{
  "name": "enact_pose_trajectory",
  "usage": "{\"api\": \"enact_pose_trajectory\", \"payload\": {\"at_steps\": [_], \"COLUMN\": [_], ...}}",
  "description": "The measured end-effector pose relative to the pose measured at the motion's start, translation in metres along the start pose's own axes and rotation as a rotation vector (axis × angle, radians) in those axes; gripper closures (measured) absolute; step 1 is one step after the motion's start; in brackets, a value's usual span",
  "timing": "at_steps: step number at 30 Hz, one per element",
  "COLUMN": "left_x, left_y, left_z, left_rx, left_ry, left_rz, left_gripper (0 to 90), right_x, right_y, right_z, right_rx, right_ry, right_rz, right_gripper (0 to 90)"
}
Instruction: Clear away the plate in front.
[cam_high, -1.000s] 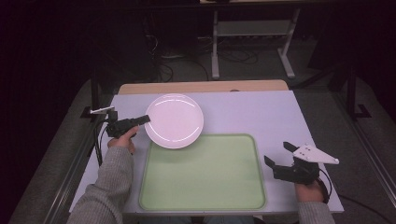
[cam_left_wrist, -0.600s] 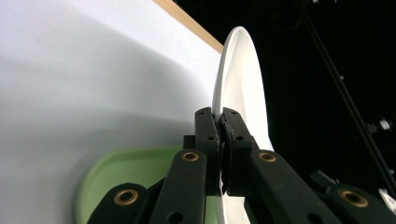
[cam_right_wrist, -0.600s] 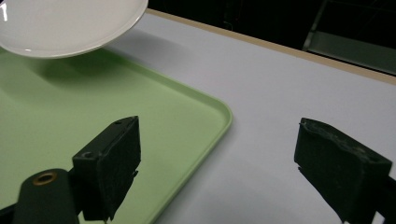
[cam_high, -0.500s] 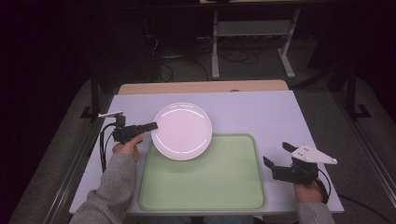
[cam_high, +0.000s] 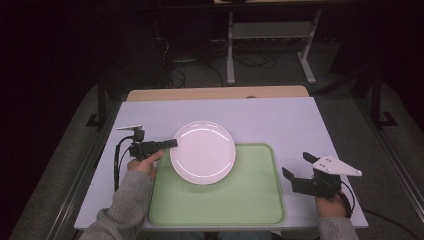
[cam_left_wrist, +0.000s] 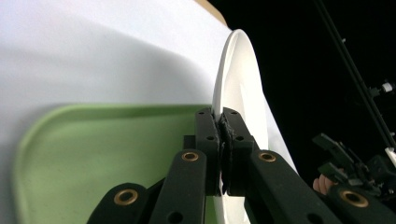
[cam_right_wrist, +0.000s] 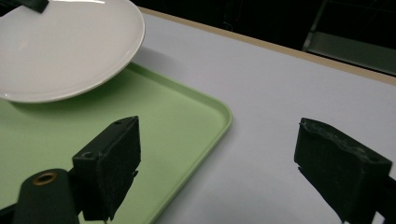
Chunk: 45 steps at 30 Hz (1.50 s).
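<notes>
A round white plate (cam_high: 203, 151) hangs above the far left corner of a light green tray (cam_high: 225, 195). My left gripper (cam_high: 172, 144) is shut on the plate's left rim. In the left gripper view the two black jaws pinch the thin rim of the plate (cam_left_wrist: 238, 88), with my left gripper (cam_left_wrist: 223, 122) over the tray (cam_left_wrist: 93, 144). My right gripper (cam_high: 296, 166) stands open at the table's right edge, beside the tray, with nothing between its jaws. The right gripper view shows the plate (cam_right_wrist: 60, 46) over the tray (cam_right_wrist: 177, 121), with my right gripper (cam_right_wrist: 219, 158) open above the tray's edge and the table.
The tray lies on a pale lilac table top (cam_high: 280, 120) with a wooden strip along its far edge. A metal rack (cam_high: 270, 35) and cables stand on the dark floor beyond. My sleeves and forearms come in from the near edge.
My left gripper has carried the plate to the right and toward me, from the table beyond the tray to over the tray's far left corner. The right gripper has stayed put.
</notes>
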<state>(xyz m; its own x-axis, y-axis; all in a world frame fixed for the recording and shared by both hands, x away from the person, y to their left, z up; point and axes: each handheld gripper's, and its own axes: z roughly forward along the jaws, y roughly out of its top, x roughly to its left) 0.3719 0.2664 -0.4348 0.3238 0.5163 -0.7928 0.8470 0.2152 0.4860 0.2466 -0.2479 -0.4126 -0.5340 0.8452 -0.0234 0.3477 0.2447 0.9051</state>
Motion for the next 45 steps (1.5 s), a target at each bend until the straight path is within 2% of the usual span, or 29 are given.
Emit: {"api": "enact_pose_trajectory", "payload": {"at_steps": [10, 14, 17, 21, 25, 29, 33, 35, 38, 45], "left_x": [0.001, -0.001, -0.001, 0.000, 0.002, 0.001, 0.002, 0.001, 0.001, -0.002], "left_y": [-0.011, -0.014, -0.017, -0.022, -0.025, -0.027, -0.028, -0.029, -0.031, -0.033], "left_z": [0.011, 0.014, 0.016, 0.020, 0.023, 0.023, 0.024, 0.025, 0.025, 0.025], "left_rx": [0.051, 0.079, 0.092, 0.140, 0.166, 0.172, 0.201, 0.210, 0.206, 0.229], "left_ry": [-0.015, -0.014, -0.024, -0.034, -0.038, -0.031, 0.000, 0.018, 0.022, 0.057], "left_rz": [-0.010, 0.001, -0.009, -0.011, -0.021, -0.021, -0.016, -0.002, -0.002, 0.023], "left_gripper": [87.4, 87.4, 87.2, 87.2, 87.5, 87.5, 86.7, 86.1, 85.7, 83.8], "right_x": [0.000, 0.000, 0.000, 0.001, 0.001, 0.000, 0.001, 0.000, 0.000, 0.000], "right_y": [0.000, 0.000, 0.000, 0.000, 0.000, 0.000, 0.000, 0.000, 0.000, 0.000], "right_z": [0.000, 0.000, 0.000, 0.000, 0.000, 0.000, 0.000, -0.001, 0.000, 0.000], "right_rx": [0.000, 0.000, -0.001, 0.000, -0.002, -0.002, -0.003, -0.005, -0.005, -0.003], "right_ry": [0.001, 0.001, 0.001, 0.001, 0.001, 0.000, 0.000, -0.002, -0.002, -0.002], "right_rz": [0.000, -0.002, 0.000, -0.002, -0.001, 0.000, -0.001, 0.002, 0.002, 0.003], "right_gripper": [13.7, 13.6, 13.6, 13.7, 13.6, 13.6, 13.7, 13.6, 13.6, 13.6]}}
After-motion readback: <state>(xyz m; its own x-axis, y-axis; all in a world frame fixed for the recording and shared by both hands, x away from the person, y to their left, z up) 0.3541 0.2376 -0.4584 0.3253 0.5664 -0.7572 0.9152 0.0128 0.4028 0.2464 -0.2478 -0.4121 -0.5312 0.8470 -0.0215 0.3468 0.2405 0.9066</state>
